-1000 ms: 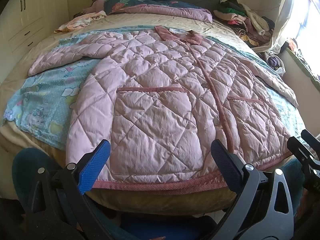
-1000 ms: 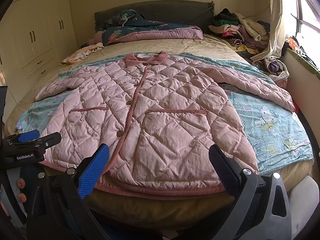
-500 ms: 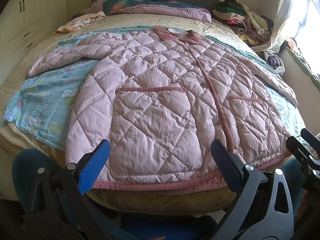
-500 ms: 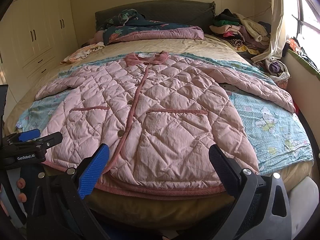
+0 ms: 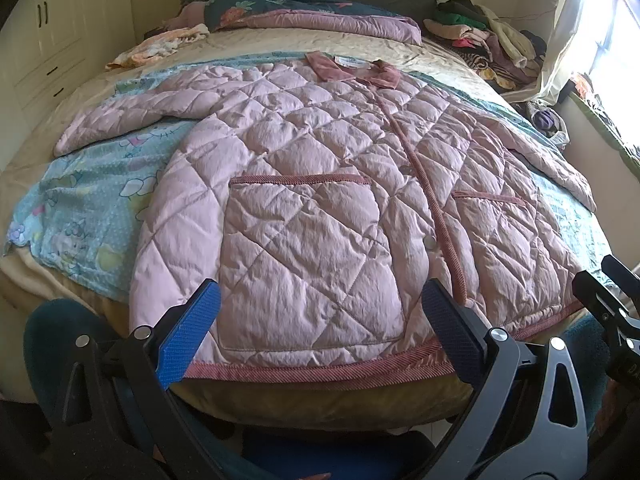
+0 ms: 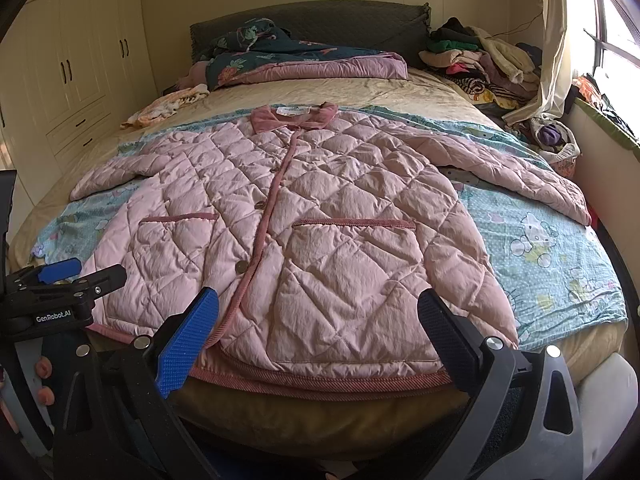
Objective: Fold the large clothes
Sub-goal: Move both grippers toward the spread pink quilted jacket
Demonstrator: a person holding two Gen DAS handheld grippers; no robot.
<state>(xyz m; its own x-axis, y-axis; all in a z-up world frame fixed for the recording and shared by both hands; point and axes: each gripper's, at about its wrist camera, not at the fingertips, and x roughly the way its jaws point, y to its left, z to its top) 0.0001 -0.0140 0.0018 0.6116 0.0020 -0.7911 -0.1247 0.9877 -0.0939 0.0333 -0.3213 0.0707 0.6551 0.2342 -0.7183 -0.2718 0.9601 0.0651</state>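
A pink quilted jacket [image 5: 320, 184] lies flat and face up on the bed, collar at the far end, both sleeves spread out, hem at the near edge. It also shows in the right wrist view [image 6: 304, 232]. My left gripper [image 5: 320, 332] is open and empty, just short of the hem over the left pocket. My right gripper [image 6: 316, 332] is open and empty, just short of the hem over the right pocket. The left gripper also shows at the left of the right wrist view [image 6: 76, 276].
A light blue cartoon sheet [image 6: 536, 248] lies under the jacket on the bed [image 6: 360, 96]. Folded bedding [image 6: 304, 60] sits at the headboard. A clothes pile [image 6: 480, 56] is at the far right by the window. White cupboards [image 6: 80, 64] stand left.
Both views have shifted very slightly; the jacket and the open grippers stay as they were.
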